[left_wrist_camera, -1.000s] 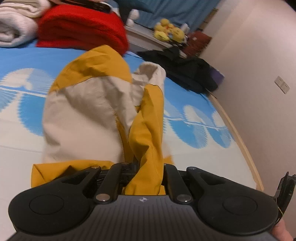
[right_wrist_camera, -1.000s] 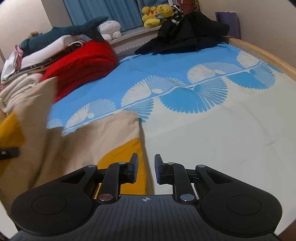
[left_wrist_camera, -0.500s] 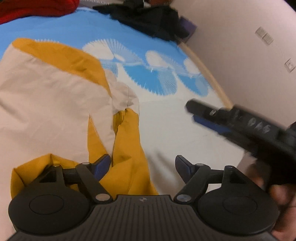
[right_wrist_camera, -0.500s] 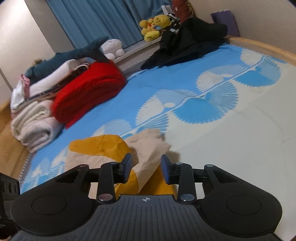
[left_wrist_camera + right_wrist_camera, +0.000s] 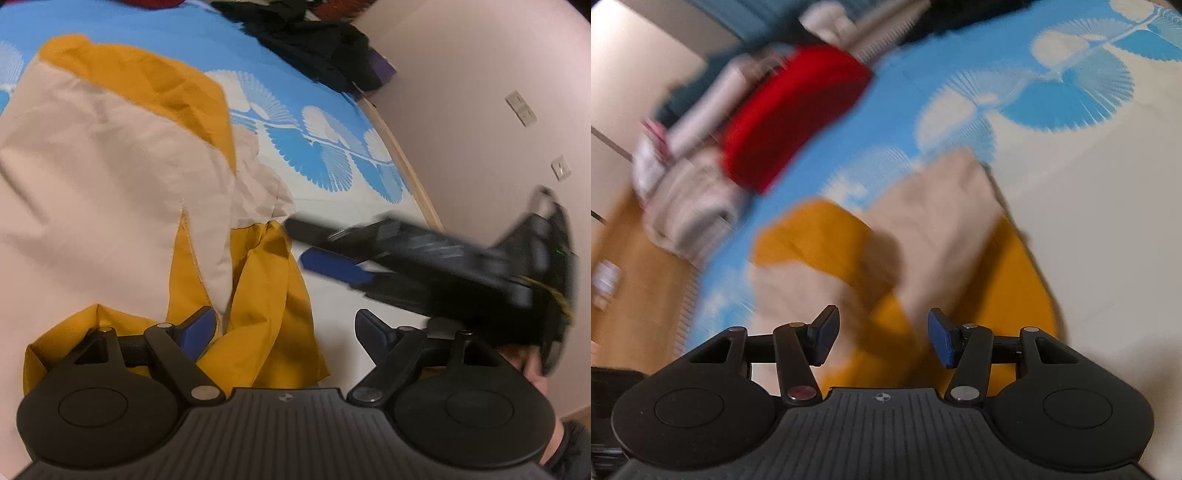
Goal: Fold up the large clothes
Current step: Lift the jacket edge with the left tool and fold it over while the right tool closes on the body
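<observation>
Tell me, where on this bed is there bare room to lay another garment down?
Bare sheet lies right of the yellow-and-beige garment, out to the wooden bed edge. The far end is crowded: black clothes, red blanket, folded pile.

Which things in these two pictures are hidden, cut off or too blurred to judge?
- Left wrist view: the right gripper is motion-blurred; its own body hides the jaw gap.
- Right wrist view: the red blanket and the pale stack beside it are smeared.
- Both views: the jacket runs under the left gripper, so its near hem is hidden.
</observation>
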{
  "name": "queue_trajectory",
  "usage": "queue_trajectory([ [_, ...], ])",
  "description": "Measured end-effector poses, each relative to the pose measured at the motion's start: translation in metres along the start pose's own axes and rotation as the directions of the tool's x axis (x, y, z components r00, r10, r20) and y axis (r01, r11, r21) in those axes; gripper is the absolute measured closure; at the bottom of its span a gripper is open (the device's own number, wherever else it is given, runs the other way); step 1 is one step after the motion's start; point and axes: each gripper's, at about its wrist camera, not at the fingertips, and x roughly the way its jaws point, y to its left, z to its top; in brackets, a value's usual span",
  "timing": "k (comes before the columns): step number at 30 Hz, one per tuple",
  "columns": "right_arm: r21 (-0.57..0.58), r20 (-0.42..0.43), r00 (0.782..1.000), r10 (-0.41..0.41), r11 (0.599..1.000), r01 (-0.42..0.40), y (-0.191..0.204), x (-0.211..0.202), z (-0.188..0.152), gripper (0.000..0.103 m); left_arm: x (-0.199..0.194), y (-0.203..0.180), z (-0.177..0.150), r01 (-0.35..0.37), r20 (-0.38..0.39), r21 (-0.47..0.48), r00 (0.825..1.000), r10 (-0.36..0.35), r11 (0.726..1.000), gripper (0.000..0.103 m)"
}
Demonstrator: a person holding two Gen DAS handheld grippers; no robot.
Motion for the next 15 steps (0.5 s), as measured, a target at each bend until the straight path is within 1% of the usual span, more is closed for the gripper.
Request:
queue_trajectory([
  [1, -0.006, -0.022, 0.999, -0.034, 0.999, 0.034, 0.000, 0.005, -0.001, 0.048, -0.002, -0.001, 0.001, 0.003, 0.002, 0.005, 1.000, -0.003, 1.000, 0.018],
  [2, -0.006, -0.045, 0.998, -0.053, 0.999, 0.053, -0.001, 0.010, -0.003, 0.053, -0.003, -0.001, 0.002, 0.012, 0.001, 0.003, 1.000, -0.012, 1.000, 0.017],
  [3, -0.001, -0.058, 0.996, -0.061, 0.998, 0.061, -0.003, 0.015, -0.004, 0.078, -0.009, 0.002, -0.001, 0.022, -0.001, 0.002, 1.000, -0.022, 1.000, 0.017],
  [4, -0.004, -0.067, 0.996, -0.063, 0.998, 0.063, -0.003, 0.018, -0.005, 0.093, -0.013, 0.002, 0.002, 0.033, -0.001, 0.004, 0.999, -0.033, 0.999, 0.017],
  [5, -0.019, -0.075, 0.995, -0.068, 0.998, 0.067, -0.002, 0.021, -0.007, 0.099, -0.019, 0.004, 0.004, 0.060, -0.003, 0.005, 0.998, -0.060, 0.998, 0.017],
  [6, -0.043, -0.064, 0.994, -0.086, 0.996, 0.083, 0.001, 0.020, -0.007, 0.101, -0.029, 0.006, 0.007, 0.093, 0.001, 0.001, 0.996, -0.093, 0.996, 0.017],
  [8, -0.065, -0.042, 0.992, -0.115, 0.992, 0.112, 0.002, 0.017, -0.006, 0.102, -0.055, 0.011, 0.012, 0.147, 0.041, 0.009, 0.988, -0.147, 0.989, 0.017],
  [9, -0.057, -0.032, 0.992, -0.119, 0.991, 0.117, 0.001, 0.016, -0.005, 0.102, -0.075, 0.017, 0.011, 0.164, 0.071, 0.024, 0.984, -0.165, 0.986, 0.017],
  [10, -0.052, -0.017, 0.992, -0.127, 0.991, 0.126, -0.001, 0.013, -0.003, 0.102, -0.087, 0.020, 0.014, 0.160, 0.096, 0.037, 0.982, -0.162, 0.987, 0.017],
  [12, -0.072, 0.020, 0.987, -0.160, 0.984, 0.162, -0.002, 0.009, -0.002, 0.103, -0.110, 0.034, 0.013, 0.085, 0.142, 0.055, 0.986, -0.092, 0.995, 0.017],
  [14, -0.076, 0.039, 0.984, -0.176, 0.981, 0.178, -0.003, 0.007, -0.001, 0.103, -0.120, 0.055, 0.014, 0.004, 0.152, 0.026, 0.988, -0.008, 1.000, 0.018],
  [15, -0.074, 0.040, 0.983, -0.177, 0.981, 0.180, -0.005, 0.007, 0.000, 0.103, -0.121, 0.065, 0.013, -0.061, 0.146, 0.021, 0.988, 0.057, 0.998, 0.019],
])
